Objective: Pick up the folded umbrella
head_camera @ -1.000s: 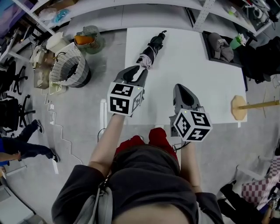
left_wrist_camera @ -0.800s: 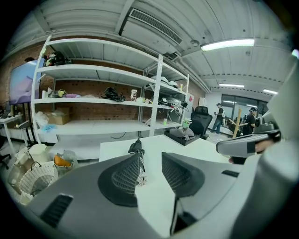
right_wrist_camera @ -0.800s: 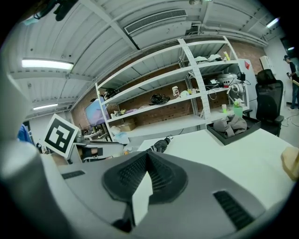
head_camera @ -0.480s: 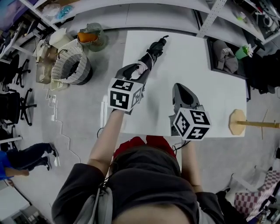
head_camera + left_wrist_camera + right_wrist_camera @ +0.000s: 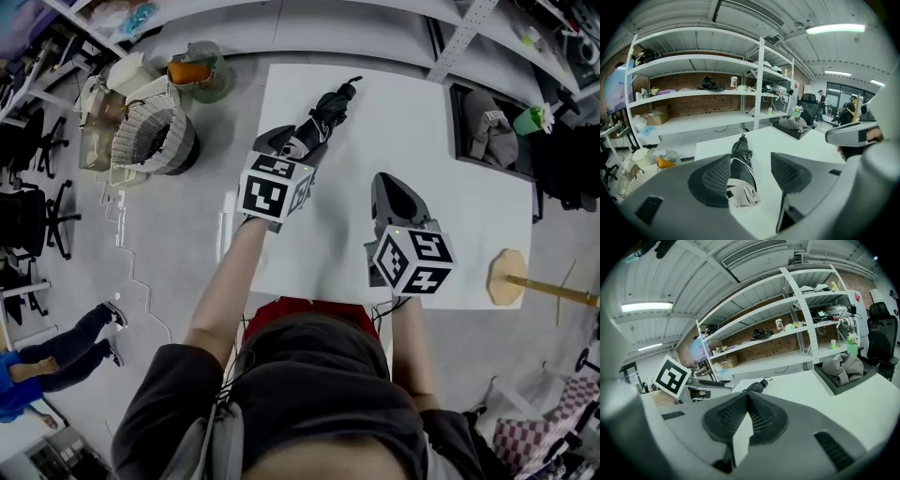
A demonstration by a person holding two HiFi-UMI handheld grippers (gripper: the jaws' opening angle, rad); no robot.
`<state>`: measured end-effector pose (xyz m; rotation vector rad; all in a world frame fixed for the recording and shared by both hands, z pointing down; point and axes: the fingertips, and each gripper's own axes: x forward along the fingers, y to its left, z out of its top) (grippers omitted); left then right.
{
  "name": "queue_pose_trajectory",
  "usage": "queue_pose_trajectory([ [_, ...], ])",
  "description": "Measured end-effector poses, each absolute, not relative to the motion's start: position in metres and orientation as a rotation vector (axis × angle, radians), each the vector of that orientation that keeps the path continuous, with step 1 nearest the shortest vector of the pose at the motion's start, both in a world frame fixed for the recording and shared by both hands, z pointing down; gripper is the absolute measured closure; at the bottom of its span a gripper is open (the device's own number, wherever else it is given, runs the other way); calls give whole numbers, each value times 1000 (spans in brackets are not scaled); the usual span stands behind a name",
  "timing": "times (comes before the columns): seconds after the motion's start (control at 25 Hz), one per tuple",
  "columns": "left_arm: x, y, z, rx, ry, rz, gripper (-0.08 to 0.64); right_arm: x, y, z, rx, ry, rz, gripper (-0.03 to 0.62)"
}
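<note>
1. Zero lift so far: the black folded umbrella with white-patterned fabric [image 5: 320, 120] lies flat on the far-left part of the white table [image 5: 422, 141], not gripped.
2. Left gripper [image 5: 284, 142] sits at the umbrella's near end. Its jaws have just been opening and stand wide apart. The loose fabric end [image 5: 740, 180] lies between them, close by the left-hand pad, with no squeeze visible.
3. Right gripper [image 5: 388, 183] has its jaws together with nothing between them. It is over bare table, well apart from the umbrella.
4. Left to do, my read: close the left jaws on the body, then raise it clear of the table.
5. Long axis in the head view: diagonal, near-left to far-right, roughly in line with the left gripper. The narrow end with the thin cord loop [image 5: 352, 82] points away from the person, and the fabric end points back toward the jaws.
</note>
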<state>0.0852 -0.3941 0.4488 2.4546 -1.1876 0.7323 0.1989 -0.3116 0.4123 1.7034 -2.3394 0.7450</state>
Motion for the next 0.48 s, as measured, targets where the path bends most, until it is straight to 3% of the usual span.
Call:
queue_pose_trajectory([
  [0.48,108,-430,477,2420,-1171,840,288,214,-337,438,1640,-2334,799,574],
])
